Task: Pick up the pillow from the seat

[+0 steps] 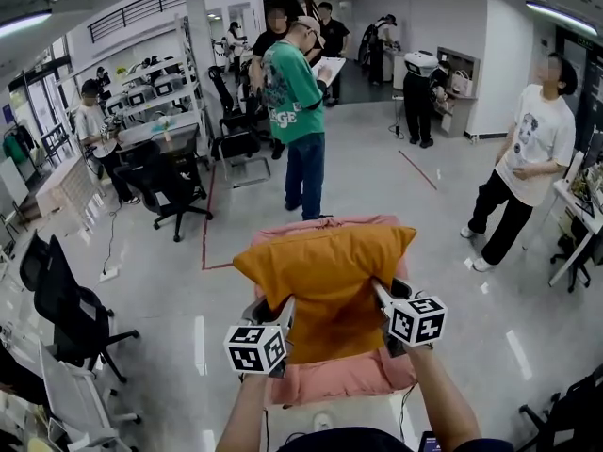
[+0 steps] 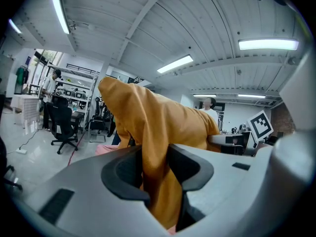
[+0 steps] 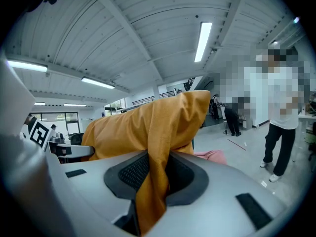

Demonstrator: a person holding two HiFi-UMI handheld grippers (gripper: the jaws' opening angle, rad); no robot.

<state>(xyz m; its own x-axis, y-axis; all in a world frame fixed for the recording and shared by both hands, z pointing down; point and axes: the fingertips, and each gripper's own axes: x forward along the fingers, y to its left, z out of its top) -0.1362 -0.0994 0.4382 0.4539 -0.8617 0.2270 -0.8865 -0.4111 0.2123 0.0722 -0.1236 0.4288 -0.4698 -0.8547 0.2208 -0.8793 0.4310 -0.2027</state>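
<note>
Pillow, handling: judged light and soft. The body sags and bulges between the two grips, so it will swing and fold instead of holding its shape.
Pillow, surface: matte woven cover, probably not slippery. Nothing fragile about it.
Where to hold: a gathered fold of cover at each side edge, one on the left and one on the right. A deeper bite that takes in some filling should slip less than thin cloth alone.
Pillow, look: mustard-orange pillow (image 1: 325, 271), roughly rectangular, plain, with no print visible. It is creased where the cloth is bunched, and its far corners stick out left and right.
Pillow, place: held up between the two grippers, over the pink seat (image 1: 350, 379). Its far edge overlaps the seat's pink back in the head view. I cannot tell whether its underside has cleared the cushion.
Left gripper (image 2: 155, 168): fingers pinch a thick fold of orange cloth, which runs down through the gap between the dark pads.
Right gripper (image 3: 155, 176): fingers are closed on a narrower fold of the same cover, with cloth hanging out below the pads.
Grip balance: both holds sit at about the same height, so the load looks evenly shared.
Surroundings: a person in a green shirt (image 1: 294, 92) stands far behind the seat, well apart from it.
</note>
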